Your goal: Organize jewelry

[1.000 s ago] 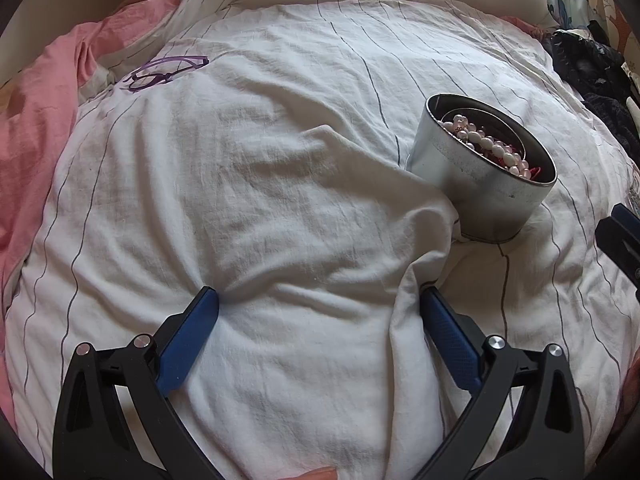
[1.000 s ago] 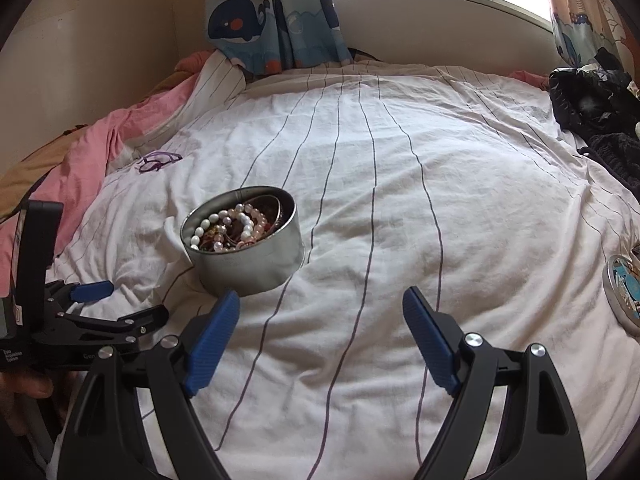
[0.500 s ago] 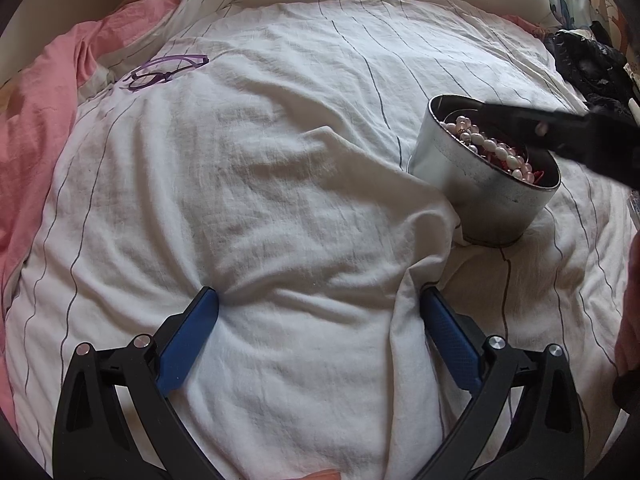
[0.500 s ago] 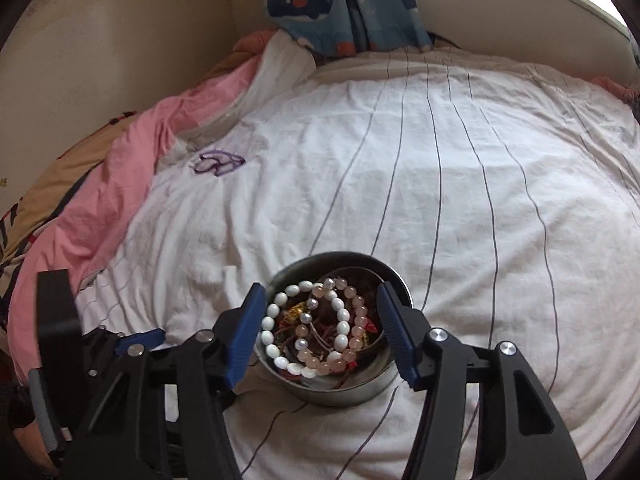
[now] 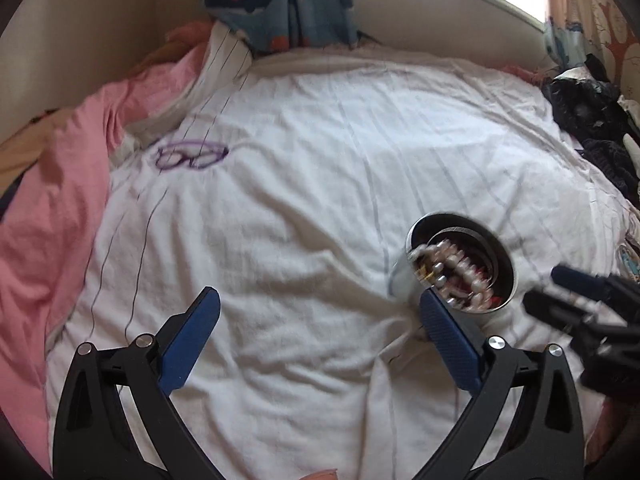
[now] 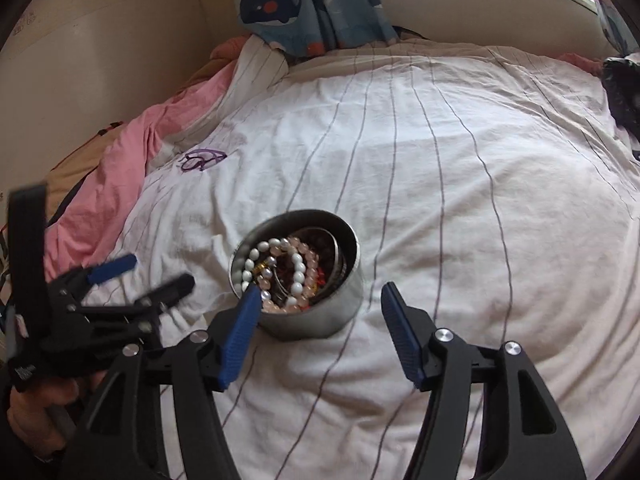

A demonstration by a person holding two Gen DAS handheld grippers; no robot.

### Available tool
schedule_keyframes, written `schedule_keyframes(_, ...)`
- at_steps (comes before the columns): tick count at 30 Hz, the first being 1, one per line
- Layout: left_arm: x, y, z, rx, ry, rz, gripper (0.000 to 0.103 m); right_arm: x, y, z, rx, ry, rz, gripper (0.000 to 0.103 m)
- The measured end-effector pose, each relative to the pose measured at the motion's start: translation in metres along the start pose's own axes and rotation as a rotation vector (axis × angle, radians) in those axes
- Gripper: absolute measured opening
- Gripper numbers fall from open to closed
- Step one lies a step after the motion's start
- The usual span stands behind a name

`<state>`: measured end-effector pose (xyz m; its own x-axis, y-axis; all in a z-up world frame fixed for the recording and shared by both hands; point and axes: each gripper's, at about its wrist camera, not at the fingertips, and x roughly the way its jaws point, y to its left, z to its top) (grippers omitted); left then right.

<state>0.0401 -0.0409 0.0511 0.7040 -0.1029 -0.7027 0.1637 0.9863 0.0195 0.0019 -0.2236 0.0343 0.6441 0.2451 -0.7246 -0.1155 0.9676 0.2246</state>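
A round metal tin [image 6: 340,312] stands on the white striped bed sheet [image 6: 440,200]. It holds bead bracelets [image 6: 298,268], white, pink and red. It also shows in the left wrist view [image 5: 506,276], blurred. My right gripper [image 6: 318,320] is open just in front of the tin, its left fingertip at the near rim. My left gripper [image 5: 318,328] is open and empty, its right fingertip close to the tin's left side. Each gripper shows in the other's view: the left [image 6: 120,288], the right [image 5: 576,292].
Purple glasses [image 5: 192,155] lie on the sheet at the far left, also seen in the right wrist view [image 6: 202,159]. A pink blanket [image 5: 52,208] lies along the left. Dark clothes [image 5: 592,120] are piled at the far right. A whale-print curtain [image 6: 304,4] hangs at the back.
My right gripper has pulled back from over the tin and opened wider. My left gripper has lifted and tilted up, so more of the bed and the window show.
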Motion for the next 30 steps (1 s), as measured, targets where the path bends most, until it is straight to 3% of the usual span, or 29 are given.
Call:
schedule_keyframes(4,0.003,-0.034,0.017,0.105,-0.023,0.000,0.096,-0.006,-0.013,-0.018,0.044,0.044,-0.029,0.064)
schedule_keyframes(7,0.024,-0.052,0.026,0.135,0.034,-0.038,0.095,-0.012,-0.023,-0.025,0.084,0.046,-0.031,0.067)
schedule_keyframes(11,0.049,-0.077,0.028,0.234,0.120,-0.018,0.093,-0.017,-0.035,-0.024,0.132,0.029,-0.021,0.069)
schedule_keyframes(12,0.056,-0.078,0.026,0.250,0.135,0.023,0.092,-0.017,-0.036,-0.024,0.135,0.027,-0.020,0.069)
schedule_keyframes(14,0.072,-0.073,0.023,0.239,0.161,0.110,0.092,-0.018,-0.038,-0.024,0.144,0.026,-0.014,0.070)
schedule_keyframes(17,0.075,-0.061,0.024,0.185,0.174,0.104,0.091,-0.017,-0.038,-0.022,0.147,0.028,-0.003,0.071)
schedule_keyframes(20,0.058,-0.072,0.027,0.222,0.118,0.026,0.090,-0.019,-0.039,-0.022,0.158,0.026,0.006,0.073)
schedule_keyframes(24,0.039,-0.091,0.030,0.271,0.046,-0.127,0.073,-0.025,-0.044,-0.021,0.177,0.013,0.009,0.074)
schedule_keyframes(27,0.041,-0.094,0.031,0.252,0.074,-0.247,0.073,-0.029,-0.052,-0.020,0.206,0.005,-0.001,0.074)
schedule_keyframes(30,0.060,-0.092,0.024,0.223,0.177,-0.278,0.073,-0.030,-0.055,-0.021,0.217,0.011,-0.001,0.074)
